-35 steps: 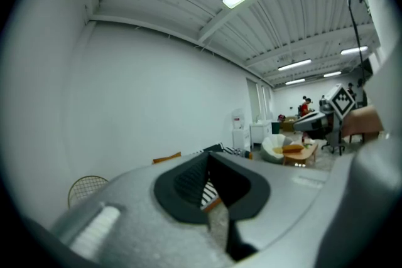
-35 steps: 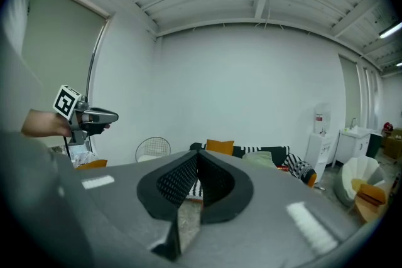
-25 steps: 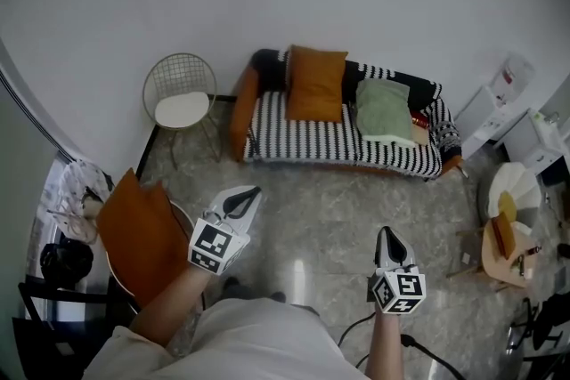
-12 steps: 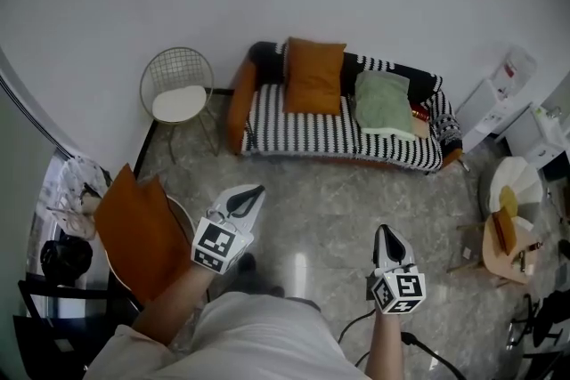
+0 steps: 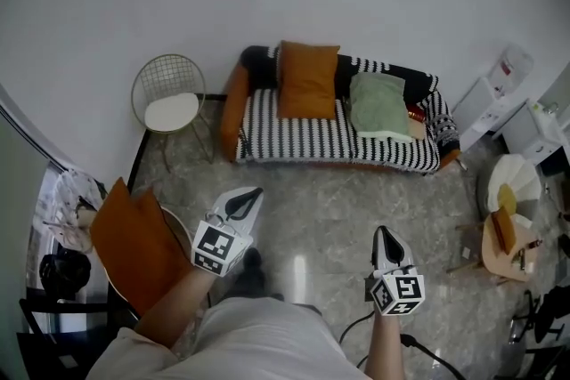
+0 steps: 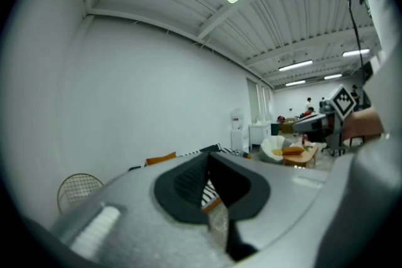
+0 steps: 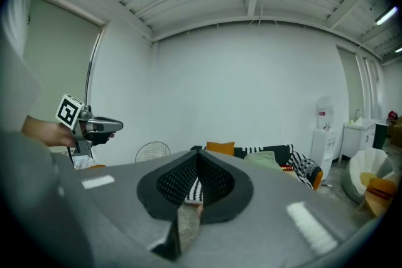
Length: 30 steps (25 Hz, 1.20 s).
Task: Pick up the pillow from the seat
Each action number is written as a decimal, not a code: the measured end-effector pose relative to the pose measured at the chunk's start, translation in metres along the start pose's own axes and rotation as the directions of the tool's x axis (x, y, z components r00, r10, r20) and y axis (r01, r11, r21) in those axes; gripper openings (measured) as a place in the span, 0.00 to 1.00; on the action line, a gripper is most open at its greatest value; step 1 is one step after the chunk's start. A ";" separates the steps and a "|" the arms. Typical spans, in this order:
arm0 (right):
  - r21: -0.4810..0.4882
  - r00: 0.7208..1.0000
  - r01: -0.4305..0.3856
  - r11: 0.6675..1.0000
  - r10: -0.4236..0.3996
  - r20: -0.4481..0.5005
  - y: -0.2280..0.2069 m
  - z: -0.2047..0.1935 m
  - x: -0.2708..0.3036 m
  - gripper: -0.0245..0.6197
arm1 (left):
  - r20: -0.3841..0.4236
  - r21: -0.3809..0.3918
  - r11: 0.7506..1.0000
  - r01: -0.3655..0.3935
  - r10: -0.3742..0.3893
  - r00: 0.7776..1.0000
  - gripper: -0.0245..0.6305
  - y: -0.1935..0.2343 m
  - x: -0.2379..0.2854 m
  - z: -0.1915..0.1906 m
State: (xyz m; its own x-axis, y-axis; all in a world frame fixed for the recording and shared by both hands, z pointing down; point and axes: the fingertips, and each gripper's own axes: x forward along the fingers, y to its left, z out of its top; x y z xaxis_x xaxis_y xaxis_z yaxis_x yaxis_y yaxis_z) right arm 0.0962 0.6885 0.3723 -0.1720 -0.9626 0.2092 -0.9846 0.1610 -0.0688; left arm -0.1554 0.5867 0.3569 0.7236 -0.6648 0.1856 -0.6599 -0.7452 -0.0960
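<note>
An orange pillow (image 5: 134,240) leans on a round seat at the lower left of the head view, just left of my left arm. A second orange pillow (image 5: 307,80) and a green pillow (image 5: 378,105) rest on the black-and-white striped sofa (image 5: 334,138) against the far wall. My left gripper (image 5: 252,192) is shut and empty, in the air over the floor, well short of the sofa. My right gripper (image 5: 383,232) is shut and empty too, to the right. The right gripper view looks past its closed tips (image 7: 196,157) at the sofa's orange pillow (image 7: 220,148) and green pillow (image 7: 264,159).
A wire chair (image 5: 171,107) with a white seat stands left of the sofa. White cabinets (image 5: 499,98) stand at the right wall, with a white shell chair (image 5: 512,187) and a small wooden table (image 5: 501,246) below them. A black chair frame (image 5: 44,329) is at the lower left.
The sofa, wire chair and left orange pillow have slid slightly left in the head view. Both grippers stay shut and almost in the same place.
</note>
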 end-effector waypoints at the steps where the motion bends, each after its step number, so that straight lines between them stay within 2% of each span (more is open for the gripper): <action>1: 0.004 1.000 0.002 1.000 -0.002 0.006 -0.002 0.002 0.006 0.05 | 0.002 0.006 1.000 0.005 -0.005 1.000 0.04 0.003 0.006 0.001; 10: -0.016 1.000 0.013 1.000 -0.013 0.022 -0.008 0.025 0.072 0.05 | 0.007 0.024 0.999 0.033 -0.033 0.999 0.04 0.054 0.057 0.010; 16: 0.011 0.999 0.030 0.999 -0.030 0.038 -0.010 0.038 0.115 0.05 | 0.016 0.023 0.999 0.046 -0.046 0.999 0.04 0.093 0.082 0.016; 30: 0.024 0.999 0.026 0.999 -0.027 0.020 0.020 0.057 0.208 0.05 | 0.026 0.012 0.998 0.057 -0.057 0.998 0.04 0.190 0.110 0.010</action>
State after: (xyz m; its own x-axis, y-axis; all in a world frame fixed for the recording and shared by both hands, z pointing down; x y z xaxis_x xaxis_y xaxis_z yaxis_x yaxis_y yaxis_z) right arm 0.0425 0.4788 0.3593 -0.1449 -0.9708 0.1909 -0.9877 0.1303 -0.0868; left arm -0.1992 0.3712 0.3494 0.7653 -0.6220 0.1657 -0.6150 -0.7825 -0.0972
